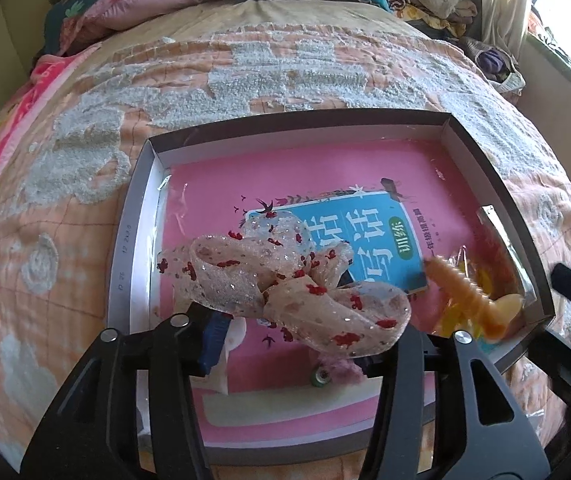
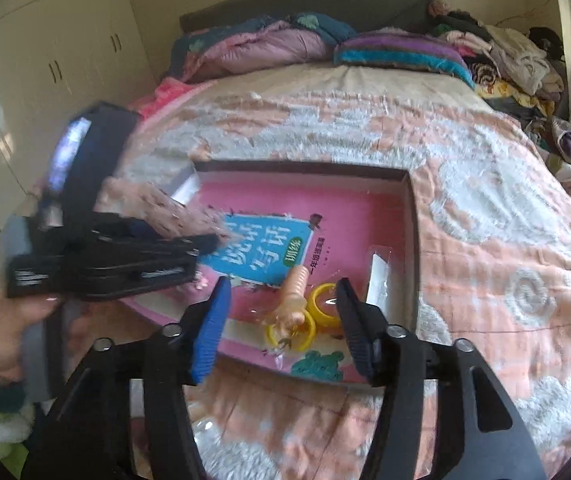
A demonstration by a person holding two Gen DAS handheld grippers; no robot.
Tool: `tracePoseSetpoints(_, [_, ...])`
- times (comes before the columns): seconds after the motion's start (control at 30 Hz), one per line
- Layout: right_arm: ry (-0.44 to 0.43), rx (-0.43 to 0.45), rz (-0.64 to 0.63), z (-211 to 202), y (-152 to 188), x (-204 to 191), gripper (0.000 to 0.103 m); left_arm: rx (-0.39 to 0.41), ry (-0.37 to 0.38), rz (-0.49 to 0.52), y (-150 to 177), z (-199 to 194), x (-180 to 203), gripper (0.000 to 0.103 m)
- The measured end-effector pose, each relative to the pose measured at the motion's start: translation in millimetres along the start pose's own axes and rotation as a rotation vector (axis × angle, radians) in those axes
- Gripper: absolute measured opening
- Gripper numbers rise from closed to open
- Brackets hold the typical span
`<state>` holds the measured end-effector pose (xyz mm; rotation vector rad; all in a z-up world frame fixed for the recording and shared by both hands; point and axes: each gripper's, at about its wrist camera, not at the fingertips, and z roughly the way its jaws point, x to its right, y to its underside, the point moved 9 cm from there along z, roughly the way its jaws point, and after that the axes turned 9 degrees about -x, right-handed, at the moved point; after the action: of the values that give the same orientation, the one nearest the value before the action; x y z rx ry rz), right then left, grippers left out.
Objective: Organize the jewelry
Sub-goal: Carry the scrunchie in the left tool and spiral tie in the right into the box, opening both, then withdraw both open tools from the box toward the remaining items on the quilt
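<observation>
Sheer bow, long axis running left-right, pinched in the left gripper above the tray. Right gripper spread over yellow rings.

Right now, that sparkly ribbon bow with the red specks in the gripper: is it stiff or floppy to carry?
Probably springy rather than limp: the ribbon bow keeps open loops while the left gripper pinches it. It looks sheer, so likely very light. Its loops spread past the fingers and might snag on the box wall.
</observation>
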<state>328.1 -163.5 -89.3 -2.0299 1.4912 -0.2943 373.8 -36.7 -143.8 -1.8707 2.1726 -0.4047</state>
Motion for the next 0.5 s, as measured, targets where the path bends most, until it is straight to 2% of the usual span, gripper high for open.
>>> tracePoseSetpoints(0.1, [-0.009, 0.062, 0.009, -31, 1, 2, 0.074, 0.025, 0.009, -0.021, 1, -11, 0, 0.051])
tracePoseSetpoints(0.2, [-0.021, 0.098, 0.034, -55, -3, 6, 0.080, 0.058, 0.020, -0.045, 4, -30, -2, 0.057])
tracePoseSetpoints(0.27, [-0.015, 0.107, 0.034, -64, -6, 6, 0.081, 0.091, 0.023, -0.042, 6, -45, -4, 0.063])
tracePoseSetpoints(0.4, [0.035, 0.136, 0.032, -84, -1, 12, 0.084, 0.098, -0.011, -0.046, 6, -58, -12, 0.065])
tracePoseSetpoints(0.5, [-0.027, 0.142, 0.104, -94, 6, 15, 0.086, 0.138, 0.010, -0.070, 7, -79, -13, 0.066])
